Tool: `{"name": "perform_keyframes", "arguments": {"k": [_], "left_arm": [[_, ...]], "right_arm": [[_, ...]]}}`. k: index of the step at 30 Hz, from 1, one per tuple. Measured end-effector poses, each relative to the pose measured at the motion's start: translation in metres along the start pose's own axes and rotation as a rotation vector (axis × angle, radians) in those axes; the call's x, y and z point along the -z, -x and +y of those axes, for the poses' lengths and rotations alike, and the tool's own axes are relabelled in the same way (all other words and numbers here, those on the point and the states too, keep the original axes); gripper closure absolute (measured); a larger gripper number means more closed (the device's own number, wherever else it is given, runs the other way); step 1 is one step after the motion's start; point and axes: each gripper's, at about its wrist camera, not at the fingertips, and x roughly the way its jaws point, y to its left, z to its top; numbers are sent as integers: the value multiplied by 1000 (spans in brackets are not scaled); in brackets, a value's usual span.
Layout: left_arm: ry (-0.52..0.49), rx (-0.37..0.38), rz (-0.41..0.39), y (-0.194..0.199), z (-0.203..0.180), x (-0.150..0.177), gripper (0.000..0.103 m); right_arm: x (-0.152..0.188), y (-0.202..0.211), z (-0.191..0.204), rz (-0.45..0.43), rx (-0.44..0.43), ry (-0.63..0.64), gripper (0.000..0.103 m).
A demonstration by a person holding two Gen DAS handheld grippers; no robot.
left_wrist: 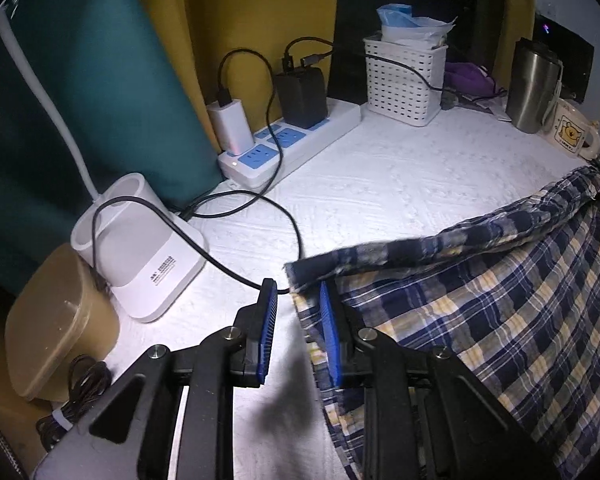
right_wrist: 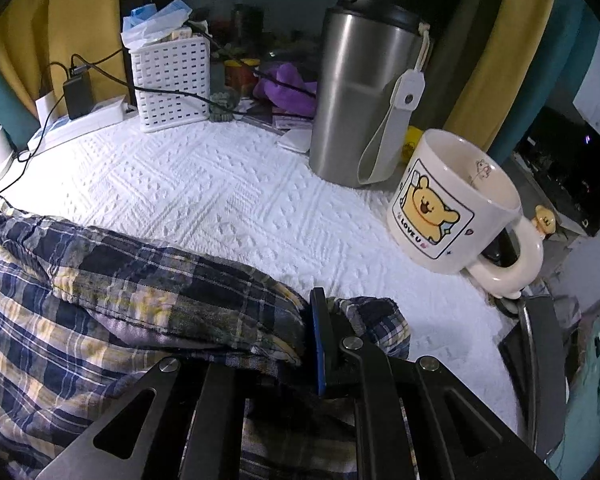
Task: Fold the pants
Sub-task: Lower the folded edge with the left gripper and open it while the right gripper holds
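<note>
My plaid pants (left_wrist: 500,312) lie on the white textured cloth (left_wrist: 380,184) with one fold already laid over, a doubled edge running from about eight o'clock to two o'clock in my left view, so the long axis runs side to side between my two tools. My right gripper (right_wrist: 312,344) is clamped tight on the bunched corner, while my left gripper (left_wrist: 296,316) stands narrowly parted with nothing between the pads, the cloth corner just beside it. I judge at least one more fold remains.
</note>
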Motion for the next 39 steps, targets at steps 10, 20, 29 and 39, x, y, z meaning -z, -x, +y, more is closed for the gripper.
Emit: {"name": "perform_keyframes", "arguments": {"k": [10, 20, 29, 39], "left_arm": [[-32, 13, -44, -5, -7, -4, 95], [-29, -23, -39, -20, -2, -10, 100], [-16, -29, -24, -32, 4, -11, 100], [9, 13, -70, -2, 7, -12, 100]], "right_arm": [[0, 3, -1, -12, -10, 18, 92], [-2, -16, -1, 27, 7, -17, 91], [-7, -23, -4, 42, -14, -29, 90], [-19, 0, -3, -15, -19, -72, 89]]}}
